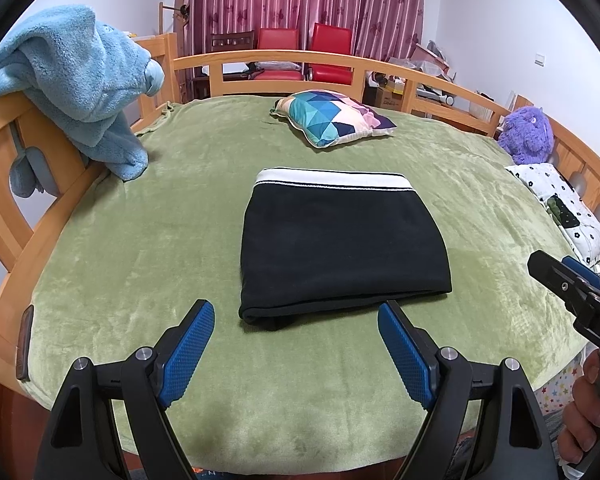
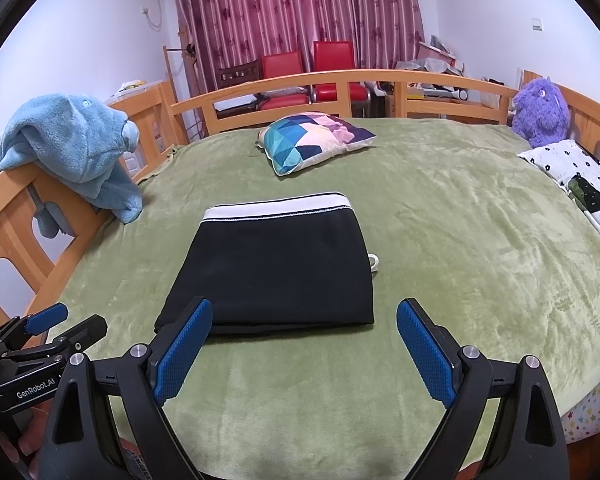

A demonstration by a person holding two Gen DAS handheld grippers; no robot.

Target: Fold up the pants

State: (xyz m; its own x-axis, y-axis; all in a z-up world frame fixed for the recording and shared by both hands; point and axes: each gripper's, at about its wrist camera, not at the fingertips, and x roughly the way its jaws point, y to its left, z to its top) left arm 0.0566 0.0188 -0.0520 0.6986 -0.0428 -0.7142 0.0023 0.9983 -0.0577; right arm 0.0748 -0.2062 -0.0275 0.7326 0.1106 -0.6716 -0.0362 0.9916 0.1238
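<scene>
Pants folded on bed, left gripper and right gripper jaws spread wide, empty

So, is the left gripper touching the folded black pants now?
Apart. In the left wrist view, green blanket shows between the open left gripper and the pants.

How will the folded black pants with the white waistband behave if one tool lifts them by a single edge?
The folded black pants with the white waistband would probably droop and unfold, since they are soft stacked layers. They look light. On the fuzzy green blanket, pushing would likely bunch them rather than slide them.
</scene>
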